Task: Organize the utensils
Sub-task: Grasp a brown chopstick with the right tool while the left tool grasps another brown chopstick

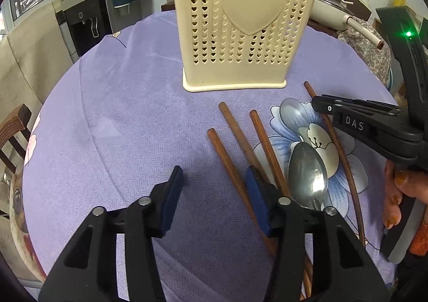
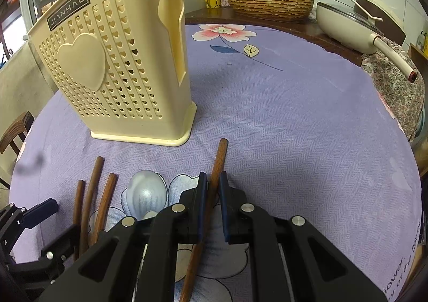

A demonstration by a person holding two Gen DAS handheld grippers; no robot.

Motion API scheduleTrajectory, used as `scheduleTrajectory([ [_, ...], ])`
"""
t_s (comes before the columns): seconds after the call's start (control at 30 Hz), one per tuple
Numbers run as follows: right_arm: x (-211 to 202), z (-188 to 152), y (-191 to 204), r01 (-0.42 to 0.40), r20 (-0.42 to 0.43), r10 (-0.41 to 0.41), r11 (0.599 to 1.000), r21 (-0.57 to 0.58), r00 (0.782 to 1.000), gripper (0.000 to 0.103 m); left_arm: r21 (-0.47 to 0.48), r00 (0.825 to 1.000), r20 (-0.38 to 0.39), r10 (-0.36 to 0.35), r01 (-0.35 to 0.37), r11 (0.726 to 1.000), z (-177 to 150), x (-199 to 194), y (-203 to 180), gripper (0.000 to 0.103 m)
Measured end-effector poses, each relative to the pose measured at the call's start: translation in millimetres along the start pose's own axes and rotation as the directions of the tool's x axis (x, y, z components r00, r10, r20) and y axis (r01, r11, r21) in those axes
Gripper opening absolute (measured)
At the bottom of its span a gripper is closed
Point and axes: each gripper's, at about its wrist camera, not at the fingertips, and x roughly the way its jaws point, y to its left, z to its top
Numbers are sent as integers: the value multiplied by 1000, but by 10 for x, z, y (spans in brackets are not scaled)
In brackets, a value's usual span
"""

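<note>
Wooden chopsticks are mostly still out on the table, so I'd say this tidy-up is nowhere near finished. The cream plastic holder (image 1: 248, 21), the one with the heart cut-outs, stands upright at the back, and something dark pokes out of its top, too cropped for me to tell what, so maybe a piece or two is already in. Left on the cloth: three chopsticks (image 1: 235, 141) lying side by side just in front of the holder, a metal spoon (image 1: 307, 176) right beside them, and one more chopstick (image 2: 218, 165) off on the spoon's far side. The right gripper (image 2: 212, 205) has its jaws pinched onto that lone chopstick, which still looks to be lying along the cloth rather than lifted. The left gripper (image 1: 211, 197) is at a middling gap, jaws not wide and not closed, with nothing gripped; one pad sits over the leftmost chopsticks and the space between the pads shows only cloth. So five loose pieces to go by my count. Surface is a round table under a purple tablecloth (image 2: 294, 115) with printed flowers. Around it there's a water dispenser (image 1: 85, 16), a wooden basin with a brass tap (image 2: 267, 0), a cream pan (image 2: 355, 26) and a wooden chair (image 2: 16, 128).
</note>
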Motion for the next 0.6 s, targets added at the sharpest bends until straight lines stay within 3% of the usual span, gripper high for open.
scheduleTrajectory([
  [0.4,54,75,36,18,-14,-18,999,30,1000,9,-48,999,-13,-30,29,998,97,44,54,40],
  [0.6,74,91,14,7,-10,-6,998,67,1000,8,-79,1000,-15,-26,25,997,132,70,109,14],
])
